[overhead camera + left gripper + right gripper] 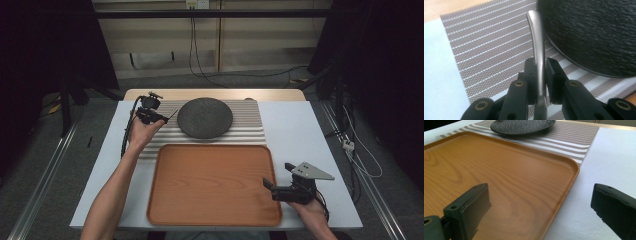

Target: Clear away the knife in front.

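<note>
My left gripper [161, 118] is shut on the thin curved metal handle of a utensil [537, 32], which rises between the jaws of the left gripper [540, 63] above the striped placemat [486, 45]. The utensil's far end is hidden. Its tip [172, 115] points toward the round dark plate [205, 117], whose rim [594, 35] lies just to the right of it. My right gripper [278, 176] is open at the right edge of the wooden tray [210, 185]. The right gripper [540, 200] has one jaw over the tray [499, 170] and the other over the white table, with nothing between them.
The placemat [250, 131] lies behind the tray and carries the dark plate [524, 125]. The white table top [305, 130] has bare room right of the tray. A bare wooden strip [215, 94] runs along the table's far edge.
</note>
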Tool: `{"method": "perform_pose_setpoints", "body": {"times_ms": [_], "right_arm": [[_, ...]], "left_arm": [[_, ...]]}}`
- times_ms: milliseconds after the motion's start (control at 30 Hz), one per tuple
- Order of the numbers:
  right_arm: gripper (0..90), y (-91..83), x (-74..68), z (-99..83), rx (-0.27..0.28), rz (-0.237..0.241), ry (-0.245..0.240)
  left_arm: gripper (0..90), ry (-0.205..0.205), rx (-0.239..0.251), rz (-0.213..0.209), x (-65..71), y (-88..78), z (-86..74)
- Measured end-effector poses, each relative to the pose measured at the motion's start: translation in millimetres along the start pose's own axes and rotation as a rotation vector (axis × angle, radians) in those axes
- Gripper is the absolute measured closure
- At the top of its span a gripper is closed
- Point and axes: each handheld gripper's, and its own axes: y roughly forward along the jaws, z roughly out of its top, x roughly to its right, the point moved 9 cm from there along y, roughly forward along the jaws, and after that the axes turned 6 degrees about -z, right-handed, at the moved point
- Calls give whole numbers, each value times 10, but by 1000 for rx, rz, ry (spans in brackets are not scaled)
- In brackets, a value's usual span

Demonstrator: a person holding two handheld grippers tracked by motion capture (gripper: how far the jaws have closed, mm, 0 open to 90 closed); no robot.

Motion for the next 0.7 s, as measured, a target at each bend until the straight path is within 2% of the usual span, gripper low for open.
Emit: {"method": "perform_pose_setpoints", "body": {"times_ms": [233,533,700], "right_arm": [[20,-1,1,3,1,-2,-1],[20,-4,-1,4,1,-3,-1],[20,2,-3,3,0,0,-8]], "left_arm": [[800,39,32,-15,137,-157,14],[800,54,51,-38,270,-209,-94],[800,96,54,-34,371,-235,-149]]}}
